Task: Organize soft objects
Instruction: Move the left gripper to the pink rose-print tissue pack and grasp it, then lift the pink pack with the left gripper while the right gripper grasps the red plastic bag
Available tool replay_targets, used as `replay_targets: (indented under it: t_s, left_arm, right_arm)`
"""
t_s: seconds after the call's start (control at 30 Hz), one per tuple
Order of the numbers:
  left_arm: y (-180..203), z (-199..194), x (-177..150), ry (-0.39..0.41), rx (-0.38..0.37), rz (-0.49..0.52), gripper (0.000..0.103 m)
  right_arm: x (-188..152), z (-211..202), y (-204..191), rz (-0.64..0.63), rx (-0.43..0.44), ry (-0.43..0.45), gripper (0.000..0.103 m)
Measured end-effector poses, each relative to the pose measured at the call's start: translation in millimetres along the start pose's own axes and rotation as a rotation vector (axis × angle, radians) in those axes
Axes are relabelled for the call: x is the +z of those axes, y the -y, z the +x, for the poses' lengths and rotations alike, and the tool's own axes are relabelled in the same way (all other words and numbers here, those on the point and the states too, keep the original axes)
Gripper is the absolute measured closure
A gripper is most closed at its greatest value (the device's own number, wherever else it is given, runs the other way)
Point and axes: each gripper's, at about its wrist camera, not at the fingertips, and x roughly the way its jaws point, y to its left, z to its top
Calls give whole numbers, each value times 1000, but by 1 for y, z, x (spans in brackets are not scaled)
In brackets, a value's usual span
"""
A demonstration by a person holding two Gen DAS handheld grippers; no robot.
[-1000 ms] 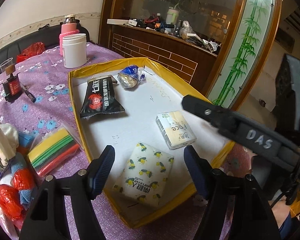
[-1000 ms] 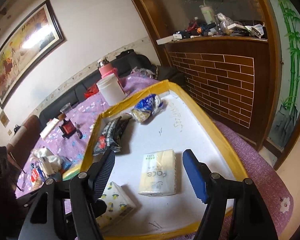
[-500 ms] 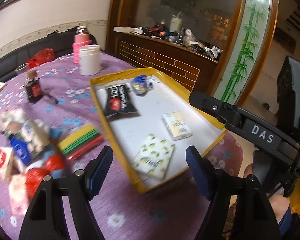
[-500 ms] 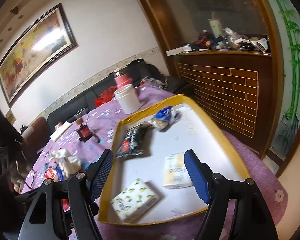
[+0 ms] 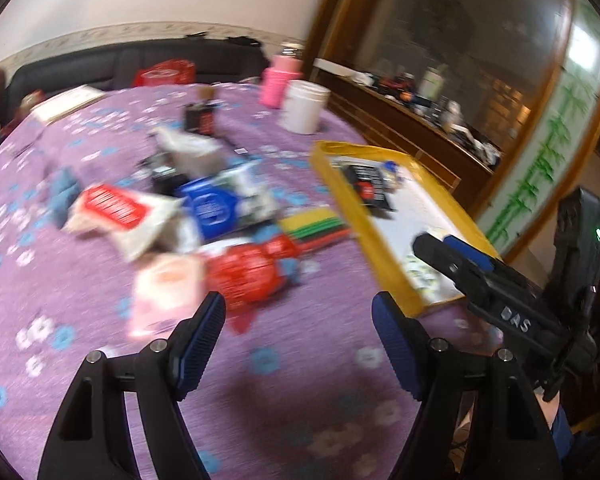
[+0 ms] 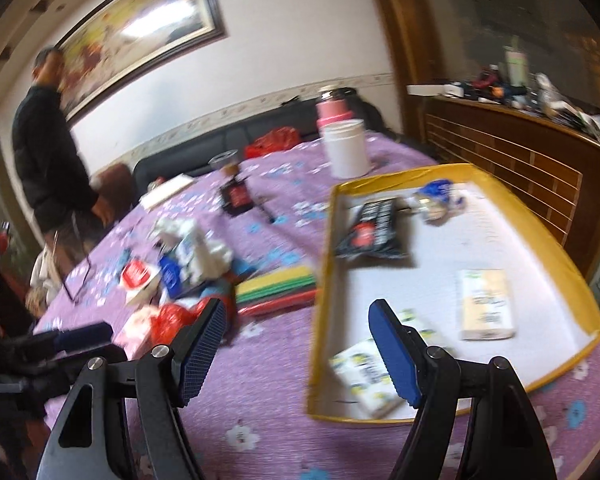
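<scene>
A yellow-rimmed white tray (image 6: pixel 536 216) (image 5: pixel 336 184) holds a black snack pack (image 6: pixel 374 228), a blue-white pouch (image 6: pixel 436 198), a cream tissue pack (image 6: pixel 486 304) and a lemon-print tissue pack (image 6: pixel 364 372). A blurred pile of soft packets lies left of the tray: a red bag (image 5: pixel 248 272), a pink pack (image 5: pixel 166 292), a blue pack (image 5: pixel 212 208) and a red-label white pack (image 5: pixel 116 212). My left gripper (image 5: pixel 298 322) is open and empty above the cloth just in front of the pile. My right gripper (image 6: pixel 298 330) is open and empty over the tray's left rim.
The table has a purple flowered cloth (image 5: pixel 260 400). A coloured-strip bundle (image 6: pixel 276 286) lies beside the tray. A white tub (image 6: pixel 346 148), a pink flask (image 6: pixel 332 110) and a small black-red box (image 6: pixel 236 196) stand at the back. A person (image 6: pixel 48 152) stands far left.
Both grippers have pulled back from the tray and swung left toward the pile of packets. Both stay open. The tray's contents have not moved.
</scene>
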Motion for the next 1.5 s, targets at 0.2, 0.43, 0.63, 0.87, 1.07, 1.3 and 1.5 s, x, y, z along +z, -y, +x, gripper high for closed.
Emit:
replay_targets:
  t_s: [0.2,0.43,0.63,0.87,1.07,1.3,1.5]
  left_arm:
    - [-39,-6,-8,-14,71,-59,28]
    - [-67,-4,-9,-32,139,-116,19]
    - [-74,10,-7,-77,168,-130,19]
    - [-68,35,-4,-129,226,-98,19]
    - [-68,55,0,-161,296,-74,31]
    - [-70,53,1,-134,289,-69,51]
    - [-82,38,3,-72,247,-126,51]
  right_arm:
    - [-16,19,-34,-98,44,-31,25]
    - [-21,26,-44,-143,61,-38,25]
    - [-20,28,-37,-111,83,-51,25]
    - [-21,27,-34,-97,100,-51,25]
    - [-21,28,-32,-84,105,-55,25]
    - [-21,27,-33,-89,93,-54,25]
    - [-20,29,-33,-92,79,-62,25]
